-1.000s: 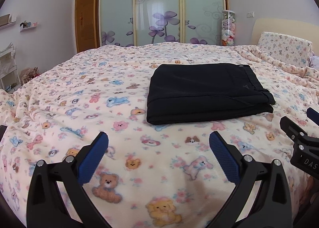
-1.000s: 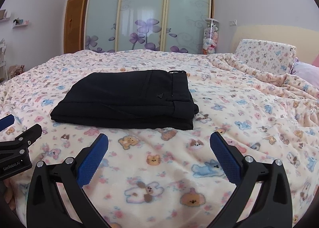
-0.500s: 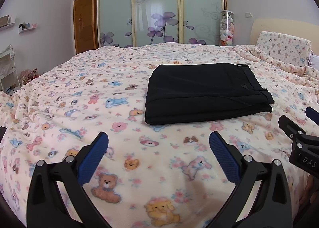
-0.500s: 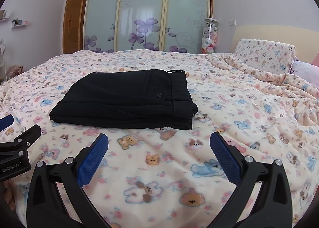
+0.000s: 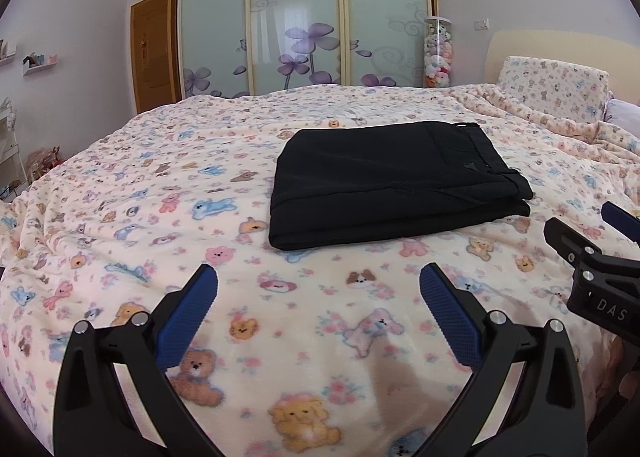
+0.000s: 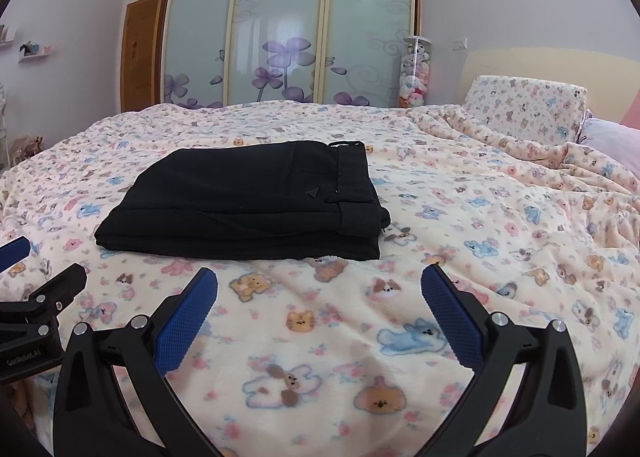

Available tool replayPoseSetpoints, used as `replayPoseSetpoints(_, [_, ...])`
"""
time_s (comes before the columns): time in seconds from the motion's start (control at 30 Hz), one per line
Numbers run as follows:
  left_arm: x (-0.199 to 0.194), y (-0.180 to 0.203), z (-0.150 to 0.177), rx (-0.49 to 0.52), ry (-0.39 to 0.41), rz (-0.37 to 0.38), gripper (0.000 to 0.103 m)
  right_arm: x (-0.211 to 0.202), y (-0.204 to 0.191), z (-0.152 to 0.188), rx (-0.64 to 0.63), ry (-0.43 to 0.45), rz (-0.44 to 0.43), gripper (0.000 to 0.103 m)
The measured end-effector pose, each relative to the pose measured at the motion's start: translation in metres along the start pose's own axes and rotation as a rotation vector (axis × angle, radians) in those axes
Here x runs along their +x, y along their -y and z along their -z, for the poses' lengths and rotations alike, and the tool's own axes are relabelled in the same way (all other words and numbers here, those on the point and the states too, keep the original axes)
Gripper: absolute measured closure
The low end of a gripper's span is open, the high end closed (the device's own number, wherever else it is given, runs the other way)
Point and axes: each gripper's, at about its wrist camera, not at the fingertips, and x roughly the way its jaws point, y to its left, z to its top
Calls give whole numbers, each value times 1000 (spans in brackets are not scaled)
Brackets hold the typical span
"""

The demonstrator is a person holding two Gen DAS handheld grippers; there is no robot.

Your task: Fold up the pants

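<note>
Right wrist: folded pants (image 6: 248,201) on blanket (image 6: 460,217), pillow (image 6: 528,109) beyond.

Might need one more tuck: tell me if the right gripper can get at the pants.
Probably yes. The right gripper is open, and only bare blanket lies between it and the folded pants.

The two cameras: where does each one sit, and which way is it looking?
Left wrist: sits on the left gripper, looking across the bed at the pants; its open fingers show, with the right gripper at the edge.
Right wrist: sits on the right gripper, facing likewise; its open fingers show, the left gripper at the edge.
Shared: pants, bed, wardrobe.
</note>
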Motion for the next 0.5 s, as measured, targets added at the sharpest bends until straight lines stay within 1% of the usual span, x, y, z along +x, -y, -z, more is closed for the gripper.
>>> replayPoseSetpoints(0.1, [1, 1, 0, 4, -2, 10, 2, -1, 1, 0, 7, 5, 6, 1])
replayPoseSetpoints(0.5, [2, -1, 1, -5, -3, 10, 2, 0, 0, 0, -6, 2, 3, 1])
